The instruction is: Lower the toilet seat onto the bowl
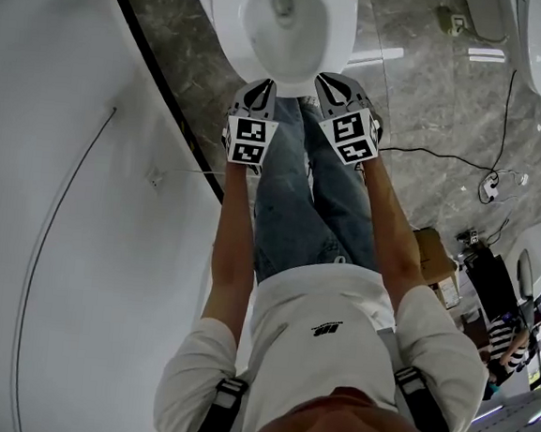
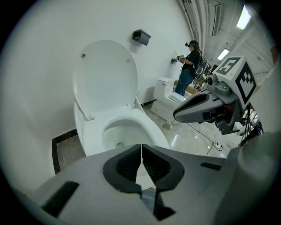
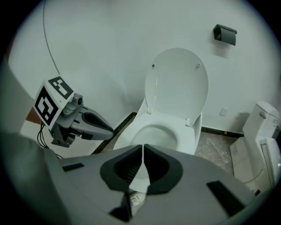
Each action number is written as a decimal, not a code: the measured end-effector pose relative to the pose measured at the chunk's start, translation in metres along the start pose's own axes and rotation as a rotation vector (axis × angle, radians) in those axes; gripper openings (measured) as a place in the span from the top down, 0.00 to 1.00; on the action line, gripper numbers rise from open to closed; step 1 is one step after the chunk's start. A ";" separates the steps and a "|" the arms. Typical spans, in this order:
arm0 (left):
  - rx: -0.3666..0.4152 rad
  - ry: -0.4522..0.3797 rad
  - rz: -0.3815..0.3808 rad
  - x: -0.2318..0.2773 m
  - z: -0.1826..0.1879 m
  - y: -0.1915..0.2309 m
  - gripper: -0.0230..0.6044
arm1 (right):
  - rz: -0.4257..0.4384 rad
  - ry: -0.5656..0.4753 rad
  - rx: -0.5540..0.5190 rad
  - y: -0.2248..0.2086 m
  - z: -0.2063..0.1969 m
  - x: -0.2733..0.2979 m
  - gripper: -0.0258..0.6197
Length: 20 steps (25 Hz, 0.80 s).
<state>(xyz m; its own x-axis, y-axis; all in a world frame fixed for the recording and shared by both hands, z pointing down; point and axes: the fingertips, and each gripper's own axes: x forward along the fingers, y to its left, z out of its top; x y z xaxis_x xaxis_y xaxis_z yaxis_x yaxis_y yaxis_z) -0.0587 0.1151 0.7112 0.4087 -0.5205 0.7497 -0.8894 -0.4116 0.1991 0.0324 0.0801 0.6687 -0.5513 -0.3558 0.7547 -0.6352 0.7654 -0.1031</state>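
The white toilet (image 1: 290,19) stands in front of me against the wall. Its seat ring (image 2: 147,127) (image 3: 182,132) lies flat on the bowl, and the solid lid (image 2: 105,74) (image 3: 178,83) stands upright behind it. My left gripper (image 1: 261,87) (image 2: 141,147) hovers just before the bowl's front edge, shut with nothing between its pads. My right gripper (image 1: 331,80) (image 3: 143,147) is beside it at the same height, also shut and empty. Neither one touches the toilet. Each gripper shows in the other's view: the right gripper (image 2: 204,105), the left gripper (image 3: 83,123).
A white wall (image 1: 56,192) runs along the left with a dark baseboard strip (image 1: 169,79). A second toilet (image 2: 169,99) (image 3: 263,132) stands to the right. Cables (image 1: 463,161) trail over the marble floor. A person (image 2: 189,57) works farther back. A black box (image 3: 225,34) hangs on the wall.
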 end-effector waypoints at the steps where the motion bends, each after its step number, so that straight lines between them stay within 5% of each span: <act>1: 0.004 -0.010 0.004 -0.003 0.006 0.001 0.91 | -0.004 -0.011 0.002 -0.002 0.005 -0.004 0.90; 20: 0.095 -0.158 0.034 -0.076 0.096 -0.003 0.91 | -0.019 -0.140 0.025 -0.001 0.069 -0.056 0.91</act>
<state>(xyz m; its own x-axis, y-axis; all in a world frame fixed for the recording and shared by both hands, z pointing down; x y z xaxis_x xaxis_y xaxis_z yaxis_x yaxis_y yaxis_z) -0.0673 0.0842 0.5934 0.4128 -0.6431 0.6450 -0.8829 -0.4566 0.1097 0.0262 0.0623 0.5821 -0.6080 -0.4426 0.6591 -0.6587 0.7447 -0.1075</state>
